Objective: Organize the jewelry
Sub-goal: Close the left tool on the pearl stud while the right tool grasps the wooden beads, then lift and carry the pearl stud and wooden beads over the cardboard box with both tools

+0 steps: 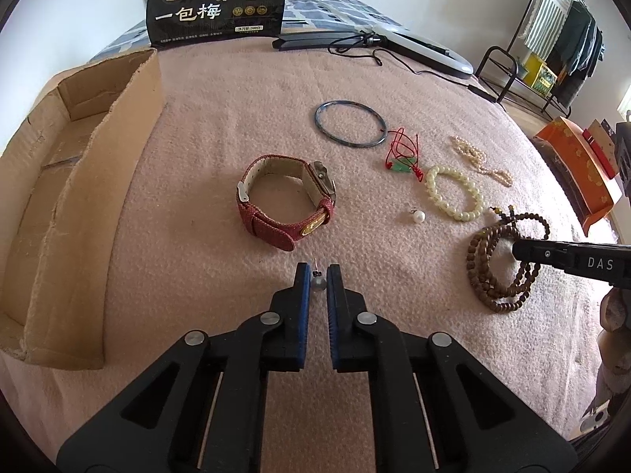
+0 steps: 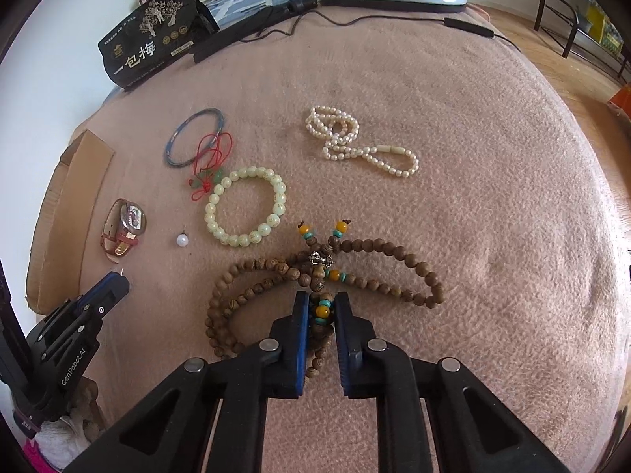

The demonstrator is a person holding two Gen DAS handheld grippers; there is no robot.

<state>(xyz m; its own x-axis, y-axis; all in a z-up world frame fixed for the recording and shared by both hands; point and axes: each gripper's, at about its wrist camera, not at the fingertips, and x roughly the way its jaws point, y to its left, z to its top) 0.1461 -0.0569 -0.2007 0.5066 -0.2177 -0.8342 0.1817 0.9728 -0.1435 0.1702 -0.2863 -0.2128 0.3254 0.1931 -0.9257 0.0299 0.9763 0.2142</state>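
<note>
Jewelry lies on a pink blanket. My left gripper (image 1: pixel 318 272) is nearly closed around a small grey pearl stud earring (image 1: pixel 318 283) that still rests on the blanket. My right gripper (image 2: pixel 322 300) is nearly closed around the brown wooden bead mala (image 2: pixel 378 276), at its yellow and turquoise beads (image 2: pixel 323 310). A red-strap watch (image 1: pixel 288 201), a blue bangle (image 1: pixel 350 123), a red-cord jade pendant (image 1: pixel 404 157), a pale green bead bracelet (image 1: pixel 453 193), a white pearl pendant (image 1: pixel 418 217) and a pearl necklace (image 2: pixel 355 142) lie around.
An open cardboard box (image 1: pixel 94 197) stands at the left. A black snack bag (image 1: pixel 217 4), a flat black bar and a ring light (image 1: pixel 430 53) with cable lie at the far edge. An orange box (image 1: pixel 579 165) sits at the right.
</note>
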